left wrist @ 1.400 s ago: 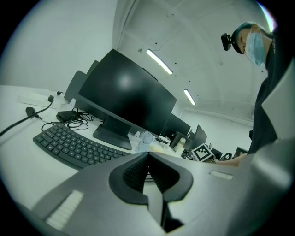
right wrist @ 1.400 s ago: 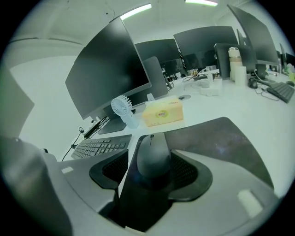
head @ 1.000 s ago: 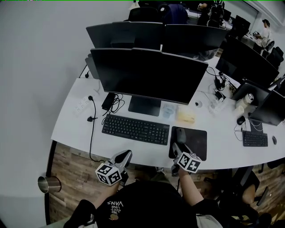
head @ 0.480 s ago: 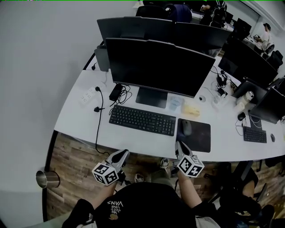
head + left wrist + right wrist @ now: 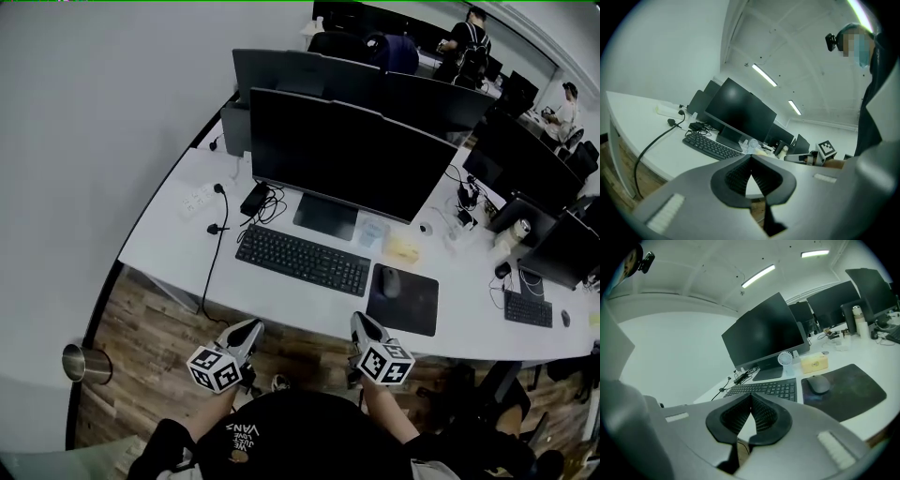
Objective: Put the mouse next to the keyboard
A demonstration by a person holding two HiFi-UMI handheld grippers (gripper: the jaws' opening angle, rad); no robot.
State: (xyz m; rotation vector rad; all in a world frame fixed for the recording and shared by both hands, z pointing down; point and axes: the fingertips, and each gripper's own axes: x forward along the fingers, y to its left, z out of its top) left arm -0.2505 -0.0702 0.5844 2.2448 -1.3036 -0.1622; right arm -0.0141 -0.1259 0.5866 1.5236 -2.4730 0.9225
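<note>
A grey mouse (image 5: 389, 280) (image 5: 818, 383) lies on the left part of a dark mouse pad (image 5: 404, 299) (image 5: 846, 390), just right of the black keyboard (image 5: 302, 260) (image 5: 765, 389) (image 5: 708, 146). Both grippers hang below the desk's near edge, over the wood floor. My right gripper (image 5: 360, 325) (image 5: 750, 396) is shut and empty, short of the mouse pad. My left gripper (image 5: 249, 330) (image 5: 750, 157) is also shut with nothing in it, in front of the keyboard's left end.
A large black monitor (image 5: 352, 157) stands behind the keyboard on the white desk (image 5: 187, 244), with a small fan (image 5: 785, 358) and a yellow box (image 5: 404, 248) by its stand. A black cable (image 5: 208, 272) hangs over the desk edge. A metal bin (image 5: 77, 363) stands on the floor at left.
Both grippers have drawn back from the desk edge toward me. The right gripper, which was by the mouse pad's near edge, is now off the desk. The mouse has not moved.
</note>
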